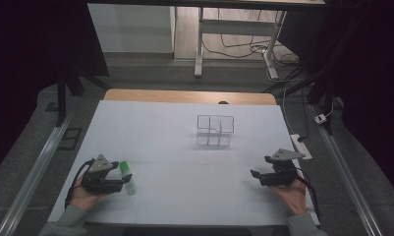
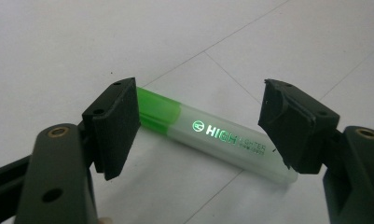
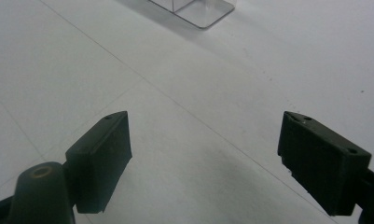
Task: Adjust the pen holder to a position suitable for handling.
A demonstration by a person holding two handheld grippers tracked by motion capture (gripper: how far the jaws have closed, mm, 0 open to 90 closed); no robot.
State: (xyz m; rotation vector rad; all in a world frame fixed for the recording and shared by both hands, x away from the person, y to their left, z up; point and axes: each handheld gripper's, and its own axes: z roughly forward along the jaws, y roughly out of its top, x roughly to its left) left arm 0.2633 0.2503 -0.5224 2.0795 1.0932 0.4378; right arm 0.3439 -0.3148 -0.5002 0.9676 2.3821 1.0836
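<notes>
High view — one white table (image 1: 184, 147) is carrying one green-capped highlighter (image 1: 127, 177), one clear plastic organiser (image 1: 214, 131) and two hand-held grippers. The highlighter is lying flat near the table's front left, its green cap pointing away from the person. The left gripper (image 1: 120, 183) is sitting just beside it, jaws reaching to the pen. The right gripper (image 1: 256, 175) is resting at the front right, well apart from the pen. The organiser, divided into compartments, is standing past mid-table. No writing is readable from here.

Left gripper view — the highlighter (image 2: 212, 137) is lying on the table, one translucent frosted barrel with one bright green cap. White print on the barrel is reading "HIGHLIGHTER" beside a round logo; a smaller line beneath is too small to read. The jaws are standing wide, one at the cap end and one at the tail end; neither pad is pressing on the pen.

Right gripper view — the jaws are standing wide over bare table, nothing between them. One corner of the clear organiser (image 3: 196, 10) is showing at the top edge.
</notes>
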